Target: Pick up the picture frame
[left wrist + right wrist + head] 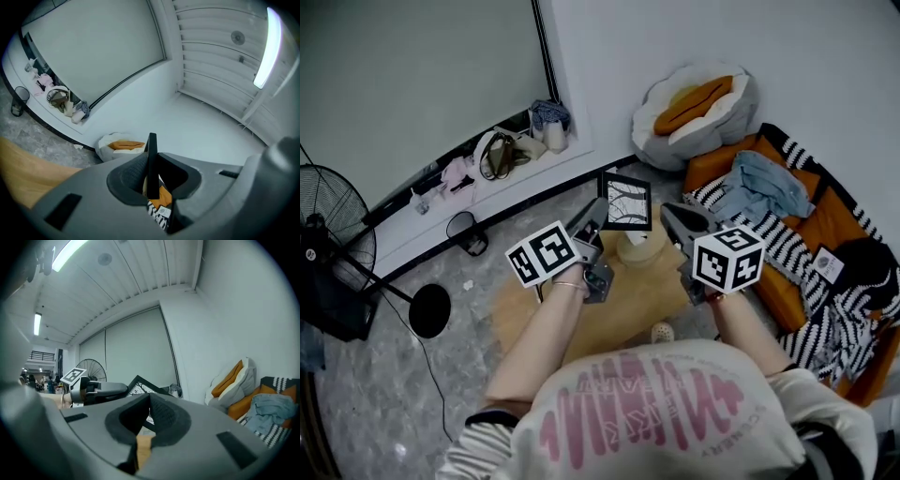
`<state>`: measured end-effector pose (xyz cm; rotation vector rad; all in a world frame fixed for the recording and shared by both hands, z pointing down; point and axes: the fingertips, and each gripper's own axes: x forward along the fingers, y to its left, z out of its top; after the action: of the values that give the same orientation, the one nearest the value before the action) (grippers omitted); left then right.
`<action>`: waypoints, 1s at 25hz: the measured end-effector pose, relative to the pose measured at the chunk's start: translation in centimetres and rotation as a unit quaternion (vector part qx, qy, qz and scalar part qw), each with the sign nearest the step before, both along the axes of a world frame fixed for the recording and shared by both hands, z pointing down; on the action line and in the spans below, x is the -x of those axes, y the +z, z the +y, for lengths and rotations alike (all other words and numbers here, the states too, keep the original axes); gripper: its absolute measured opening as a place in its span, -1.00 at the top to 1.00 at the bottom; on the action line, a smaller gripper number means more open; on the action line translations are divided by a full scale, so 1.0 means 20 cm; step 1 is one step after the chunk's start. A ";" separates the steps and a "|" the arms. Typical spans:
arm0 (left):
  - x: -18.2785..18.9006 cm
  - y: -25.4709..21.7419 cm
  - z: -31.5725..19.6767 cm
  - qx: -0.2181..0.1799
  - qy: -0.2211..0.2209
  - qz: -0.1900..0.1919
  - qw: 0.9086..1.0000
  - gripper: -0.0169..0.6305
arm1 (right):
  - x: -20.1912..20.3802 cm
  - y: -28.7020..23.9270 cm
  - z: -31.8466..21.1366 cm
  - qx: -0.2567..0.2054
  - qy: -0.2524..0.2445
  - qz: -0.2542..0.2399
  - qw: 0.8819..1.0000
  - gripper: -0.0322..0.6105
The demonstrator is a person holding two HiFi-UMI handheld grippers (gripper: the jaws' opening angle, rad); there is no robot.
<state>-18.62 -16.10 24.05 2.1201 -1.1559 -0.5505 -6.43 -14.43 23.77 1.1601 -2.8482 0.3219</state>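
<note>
My left gripper (151,159) is clamped on the edge of the frame (151,140), which stands upright between its jaws. My right gripper (149,400) has its jaws together, with the frame just past their tips. The table (628,295) lies below both.

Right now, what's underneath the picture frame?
The picture frame is held up in the left hand-held gripper. Below it a cream round object sits on a wooden table. The part of both directly behind the frame is covered.
</note>
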 end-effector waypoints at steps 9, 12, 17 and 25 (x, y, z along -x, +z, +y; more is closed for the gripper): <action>-0.03 0.01 0.16 -0.001 0.007 0.006 1.000 0.73 | -0.03 0.07 0.10 0.023 0.017 0.002 1.000 0.89; -0.04 0.04 0.18 0.005 0.008 0.006 1.000 0.73 | -0.06 0.11 0.12 0.031 0.025 0.007 0.999 0.89; -0.09 0.12 0.17 0.021 0.008 0.003 1.000 0.73 | -0.12 0.20 0.12 0.057 0.033 0.002 0.998 0.89; -0.09 0.22 0.13 0.046 0.002 0.002 0.999 0.73 | -0.13 0.29 0.08 0.078 0.033 0.011 0.996 0.88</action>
<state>-16.89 -13.55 28.49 2.0420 -1.1523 -0.4897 -3.78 -12.85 29.58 1.2188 -2.7136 0.5223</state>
